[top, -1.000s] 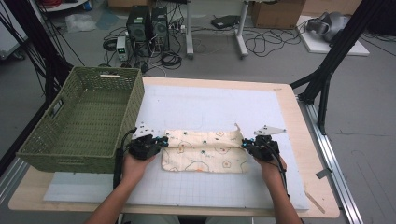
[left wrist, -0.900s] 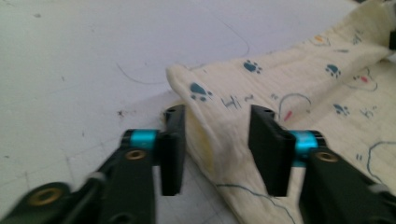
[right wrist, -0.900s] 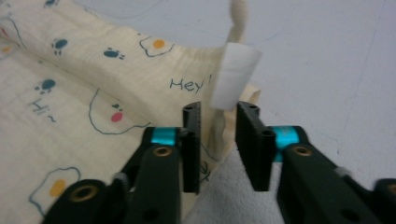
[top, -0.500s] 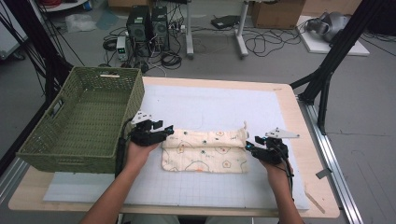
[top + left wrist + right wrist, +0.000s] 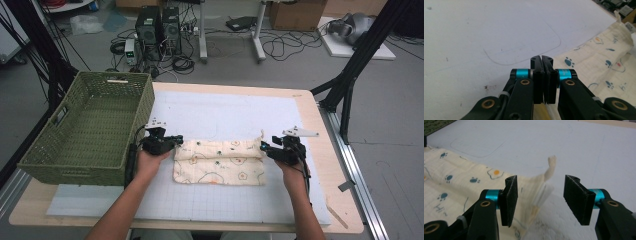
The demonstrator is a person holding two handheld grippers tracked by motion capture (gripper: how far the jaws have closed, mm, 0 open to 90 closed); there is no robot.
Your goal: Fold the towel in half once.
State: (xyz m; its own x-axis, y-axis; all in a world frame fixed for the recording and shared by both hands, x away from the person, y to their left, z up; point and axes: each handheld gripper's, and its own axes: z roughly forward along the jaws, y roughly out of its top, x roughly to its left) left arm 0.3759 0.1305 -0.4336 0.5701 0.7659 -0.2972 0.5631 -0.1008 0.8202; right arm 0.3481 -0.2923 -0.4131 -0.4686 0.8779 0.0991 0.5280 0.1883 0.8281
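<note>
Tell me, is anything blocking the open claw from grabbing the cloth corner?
No, nothing visible. The right claw stands open with the cloth corner right between its pads, nothing else in the gap.

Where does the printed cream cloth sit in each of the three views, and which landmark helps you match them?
High view: the cloth lies folded mid-table, between the two grippers.
Left gripper view: it fills the right side, beyond the shut jaws.
Right gripper view: it spreads at left, one corner between the open jaws.
Shared landmark: the white mat with its faint curved line.
</note>
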